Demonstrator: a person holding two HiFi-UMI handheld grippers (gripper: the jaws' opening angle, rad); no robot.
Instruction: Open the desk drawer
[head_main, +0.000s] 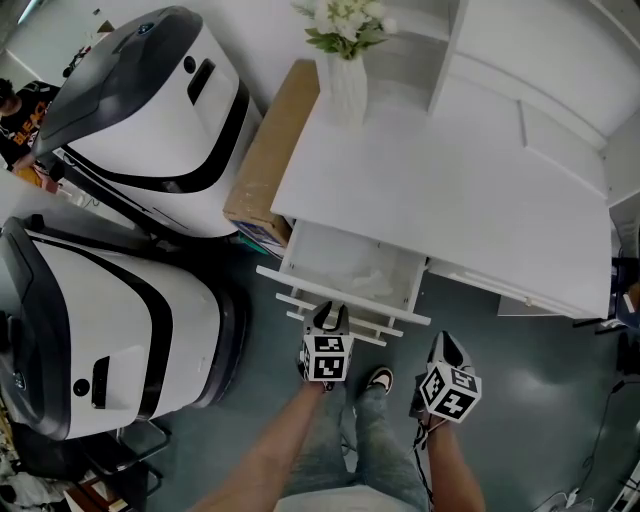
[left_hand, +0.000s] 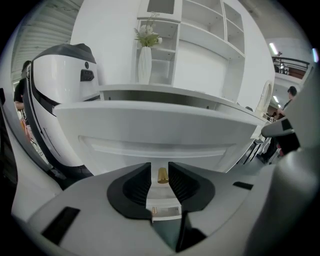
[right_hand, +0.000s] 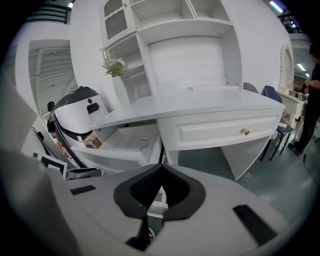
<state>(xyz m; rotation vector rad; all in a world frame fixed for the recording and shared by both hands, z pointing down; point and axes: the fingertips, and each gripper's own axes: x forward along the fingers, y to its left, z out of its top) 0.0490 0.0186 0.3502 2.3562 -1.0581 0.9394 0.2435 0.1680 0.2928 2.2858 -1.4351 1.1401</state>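
Straddling the brass knob (left_hand: 163, 175) at twelve o'clock, my left gripper (left_hand: 160, 169) stands spread (slick, rigid hold; the drawer (left_hand: 160, 127) should glide lightly); right gripper (right_hand: 161, 172) pressed together.

Room, as I am seeing it. Beneath my jaws a glossy grey-green floor (head_main: 530, 400) is spreading and catching the light. Ahead of my jaws a white desk (head_main: 440, 180) is standing against a white wall (left_hand: 105, 30), and a white shelf unit (right_hand: 185, 30) is rising above it. Left of my jaws a far white-and-grey machine (head_main: 150, 120) and a near white-and-grey machine (head_main: 100, 320) are standing, and a cardboard box (head_main: 265, 150) is lying beside the desk's left edge. High to the right, a ceiling strip light (right_hand: 276, 6) is glowing.
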